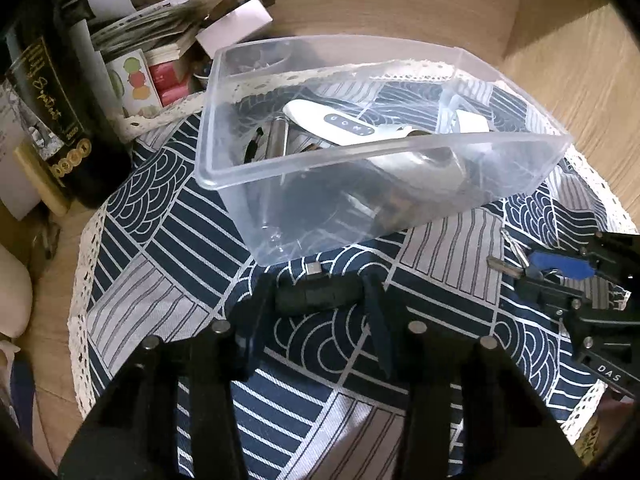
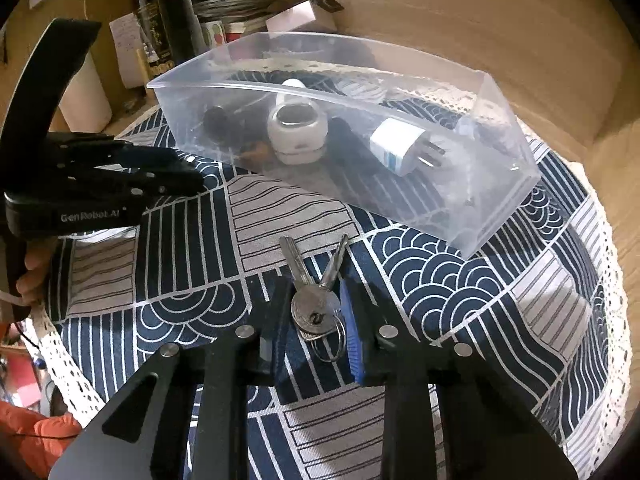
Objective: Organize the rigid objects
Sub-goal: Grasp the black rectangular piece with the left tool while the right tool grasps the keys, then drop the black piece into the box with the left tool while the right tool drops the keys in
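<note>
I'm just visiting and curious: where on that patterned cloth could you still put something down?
Bare cloth lies right of the keys, between the clear bin and the lace edge. More lies between the two grippers, near the bin's front wall. It is crowded inside the bin, with the white plug adapter, and behind it among the bottle and papers.

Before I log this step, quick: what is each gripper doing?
Left gripper: shut on a small black adapter.
Right gripper: shut on the bunch of keys.

Navy-and-white wave-and-stripe tablecloth (image 2: 460, 300), clear bin (image 2: 500, 128), silver keys (image 2: 316, 304), white plug (image 2: 396, 144).
</note>
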The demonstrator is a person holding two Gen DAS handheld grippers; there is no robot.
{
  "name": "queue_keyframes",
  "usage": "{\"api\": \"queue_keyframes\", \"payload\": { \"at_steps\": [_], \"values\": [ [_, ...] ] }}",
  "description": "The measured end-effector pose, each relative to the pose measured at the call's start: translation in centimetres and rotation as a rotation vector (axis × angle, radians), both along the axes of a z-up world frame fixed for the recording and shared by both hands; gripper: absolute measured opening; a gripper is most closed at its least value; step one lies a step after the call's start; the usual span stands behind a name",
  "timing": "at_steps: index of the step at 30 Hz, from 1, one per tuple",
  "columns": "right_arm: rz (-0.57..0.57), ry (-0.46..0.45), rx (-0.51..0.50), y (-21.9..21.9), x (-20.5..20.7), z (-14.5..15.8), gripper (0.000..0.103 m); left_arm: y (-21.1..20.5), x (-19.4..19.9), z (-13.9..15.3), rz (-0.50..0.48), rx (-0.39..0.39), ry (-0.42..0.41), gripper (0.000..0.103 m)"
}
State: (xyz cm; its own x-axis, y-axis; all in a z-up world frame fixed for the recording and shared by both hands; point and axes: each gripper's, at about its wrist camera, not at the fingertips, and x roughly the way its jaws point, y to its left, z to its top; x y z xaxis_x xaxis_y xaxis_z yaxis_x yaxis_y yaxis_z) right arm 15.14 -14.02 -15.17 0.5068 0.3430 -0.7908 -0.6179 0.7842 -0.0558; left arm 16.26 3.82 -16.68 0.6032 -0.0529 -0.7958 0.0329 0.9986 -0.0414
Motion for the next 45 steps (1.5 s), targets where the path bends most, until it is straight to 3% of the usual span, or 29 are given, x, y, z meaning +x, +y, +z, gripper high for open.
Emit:
{"api": "queue_keyframes", "payload": {
  "at_steps": [10, 26, 37, 45],
  "values": [
    [-0.044, -0.062, 0.061, -2.0, -1.1, 2.4, 0.022, 0.3, -2.8, 1.7, 0.008, -0.043, -0.051, 0.044],
    [-0.072, -0.273, 0.137, -3.4, -1.8, 9.5, 0.022, 0.0, -5.4, 8.7, 0.009, -0.060, -0.255, 0.044],
    [-0.114, -0.387, 0.172, -3.6, 0.5, 13.7, 0.022, 1.4, -3.4, 11.3, 0.022, -0.105, -0.309, 0.044],
    [-0.120, -0.399, 0.175, -2.5, 3.3, 14.2, 0.022, 1.2, -0.3, 10.7, -0.004, -0.106, -0.283, 0.044]
  ]
}}
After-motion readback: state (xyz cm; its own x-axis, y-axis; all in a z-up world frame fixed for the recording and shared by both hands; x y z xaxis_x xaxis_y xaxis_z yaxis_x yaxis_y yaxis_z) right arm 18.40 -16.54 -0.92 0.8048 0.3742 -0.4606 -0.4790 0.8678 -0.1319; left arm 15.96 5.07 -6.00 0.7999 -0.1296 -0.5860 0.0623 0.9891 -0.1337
